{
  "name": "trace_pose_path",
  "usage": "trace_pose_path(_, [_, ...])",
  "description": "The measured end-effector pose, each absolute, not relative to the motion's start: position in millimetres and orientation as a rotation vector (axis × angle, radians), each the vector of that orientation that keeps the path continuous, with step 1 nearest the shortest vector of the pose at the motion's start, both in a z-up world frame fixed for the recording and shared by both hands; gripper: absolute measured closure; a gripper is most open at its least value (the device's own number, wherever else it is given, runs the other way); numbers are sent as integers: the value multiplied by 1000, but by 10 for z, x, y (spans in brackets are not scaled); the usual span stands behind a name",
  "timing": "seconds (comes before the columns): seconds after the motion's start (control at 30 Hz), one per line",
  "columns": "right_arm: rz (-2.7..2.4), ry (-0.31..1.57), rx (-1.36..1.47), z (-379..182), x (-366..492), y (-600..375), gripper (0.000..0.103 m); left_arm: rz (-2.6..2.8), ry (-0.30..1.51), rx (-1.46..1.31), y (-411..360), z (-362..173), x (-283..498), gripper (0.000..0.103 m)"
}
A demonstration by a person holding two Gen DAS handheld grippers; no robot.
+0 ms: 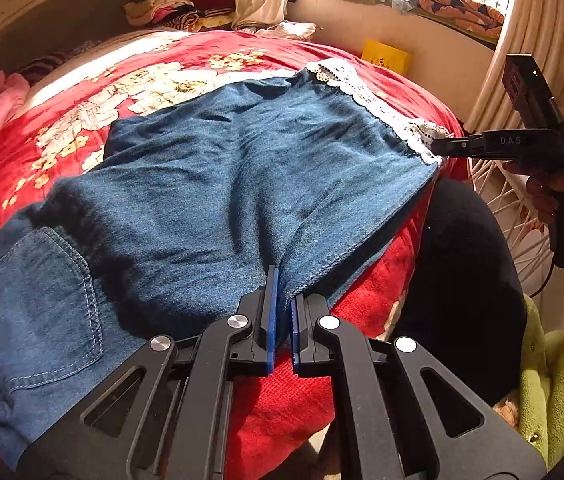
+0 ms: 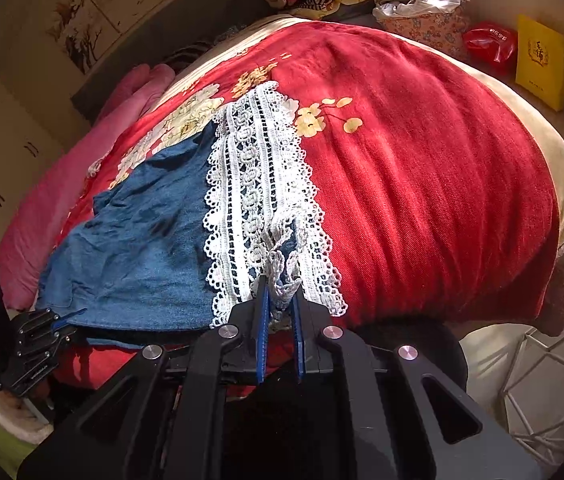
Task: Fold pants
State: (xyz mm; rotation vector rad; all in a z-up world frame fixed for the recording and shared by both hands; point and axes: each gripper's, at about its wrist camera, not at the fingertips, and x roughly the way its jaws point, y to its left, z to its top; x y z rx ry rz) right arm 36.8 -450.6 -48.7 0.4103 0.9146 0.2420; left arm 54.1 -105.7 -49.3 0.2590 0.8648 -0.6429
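We are gripping pants (image 1: 209, 184) on bed (image 1: 93, 80): left gripper (image 1: 284, 300) jaws clenching near denim edge, right gripper (image 2: 282, 292) jaws clenching lace hem (image 2: 257, 184).

"DAS" is printed on the right gripper (image 1: 440, 147)

I saw a red floral blanket (image 2: 422, 184) across the bed, a pink pillow (image 2: 93, 168) at its left edge, piled clothes (image 1: 169, 6) beyond (against the wall), and a yellow box (image 2: 542, 62) beside a red bag (image 2: 490, 46).
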Motion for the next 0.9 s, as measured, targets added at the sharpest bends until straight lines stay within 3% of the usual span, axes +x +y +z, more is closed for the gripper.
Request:
trace_pose_path(0.23, [231, 947, 446, -548, 371, -4533, 92, -654, 906, 268, -1087, -681, 532, 101])
trace_pose_path(0.33, [208, 933, 455, -433, 340, -4590, 82, -672, 900, 244, -1064, -630, 512, 96])
trace_pose_path(0.4, [181, 909, 447, -315, 301, -4626, 73, -697, 891, 245, -1071, -599, 466, 77])
trace_pose_path(0.43, [169, 893, 443, -261, 280, -4639, 72, -703, 888, 249, -1080, -594, 436, 74])
trace_pose_path(0.5, [166, 864, 454, -161, 243, -4655, 65, -694, 881, 259, -1087, -594, 395, 74])
trace_pose_path(0.77, [323, 865, 380, -84, 370, -4126, 63, -650, 816, 138, -899, -279, 391, 74])
trace_pose_path(0.9, [348, 942, 382, -307, 495, -3963, 62, -581, 888, 135, -860, -457, 548, 74])
